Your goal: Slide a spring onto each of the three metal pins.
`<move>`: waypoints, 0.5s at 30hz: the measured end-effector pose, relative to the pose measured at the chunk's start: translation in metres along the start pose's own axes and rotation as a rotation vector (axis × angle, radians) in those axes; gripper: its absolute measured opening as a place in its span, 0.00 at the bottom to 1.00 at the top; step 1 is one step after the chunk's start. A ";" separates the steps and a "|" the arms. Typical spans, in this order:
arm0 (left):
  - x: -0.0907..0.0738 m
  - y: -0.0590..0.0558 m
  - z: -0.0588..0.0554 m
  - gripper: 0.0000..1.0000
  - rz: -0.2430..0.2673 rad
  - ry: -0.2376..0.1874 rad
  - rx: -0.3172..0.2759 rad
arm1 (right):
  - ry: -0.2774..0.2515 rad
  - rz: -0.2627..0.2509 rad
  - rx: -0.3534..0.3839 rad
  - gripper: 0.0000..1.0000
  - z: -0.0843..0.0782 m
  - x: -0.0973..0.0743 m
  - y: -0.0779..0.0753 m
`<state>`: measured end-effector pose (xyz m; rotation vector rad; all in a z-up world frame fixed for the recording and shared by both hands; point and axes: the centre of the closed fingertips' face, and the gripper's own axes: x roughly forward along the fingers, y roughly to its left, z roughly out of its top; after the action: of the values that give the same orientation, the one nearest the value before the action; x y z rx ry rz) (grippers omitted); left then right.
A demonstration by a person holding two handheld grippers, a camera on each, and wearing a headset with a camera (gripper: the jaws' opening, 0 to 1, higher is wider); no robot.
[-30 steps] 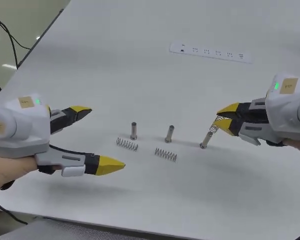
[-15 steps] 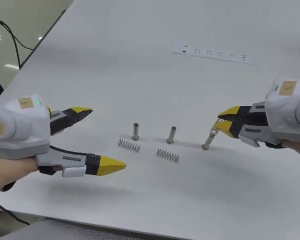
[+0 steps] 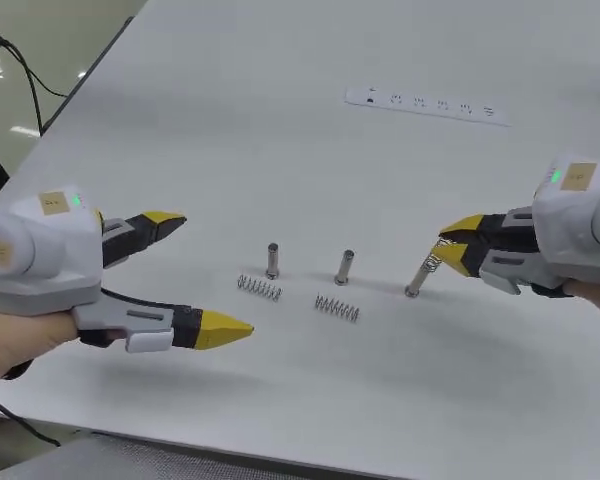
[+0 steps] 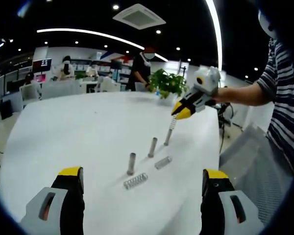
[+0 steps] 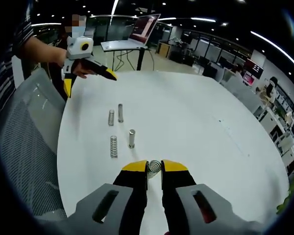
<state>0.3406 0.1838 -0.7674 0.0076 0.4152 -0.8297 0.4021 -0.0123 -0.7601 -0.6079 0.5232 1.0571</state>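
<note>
Head view: the left gripper (image 3: 202, 272) hovers over the white table (image 3: 280, 130), jaws spread wide and holding nothing. The right gripper (image 3: 442, 243) is clamped on the held spring (image 3: 430, 262), which sits over the upper end of the tilted pin (image 3: 415, 283). The end pin (image 3: 272, 260) and the middle pin (image 3: 346, 266) stand upright and bare, with one loose spring (image 3: 259, 288) and another loose spring (image 3: 337, 308) lying just in front of them. A power strip (image 3: 427, 103) lies well beyond.

Left gripper view: its own yellow tips stand far apart, the three pins in a row ahead, the right gripper at the farthest.

Right gripper view: the jaws pinch the held spring's coils, seen end-on.
</note>
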 end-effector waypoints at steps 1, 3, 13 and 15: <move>0.000 0.000 0.000 0.98 0.000 -0.001 -0.002 | -0.007 0.002 0.012 0.07 0.000 0.000 0.000; -0.001 0.000 -0.001 0.98 0.003 0.001 -0.002 | -0.013 0.006 0.027 0.07 0.001 0.001 0.001; -0.003 0.002 -0.002 0.98 0.008 -0.001 -0.006 | -0.003 0.002 0.025 0.07 -0.002 0.005 -0.002; -0.004 0.002 0.000 0.98 0.009 -0.005 -0.007 | -0.003 0.002 0.028 0.07 -0.003 0.007 -0.002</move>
<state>0.3398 0.1876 -0.7664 0.0010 0.4127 -0.8194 0.4062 -0.0104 -0.7660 -0.5810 0.5347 1.0505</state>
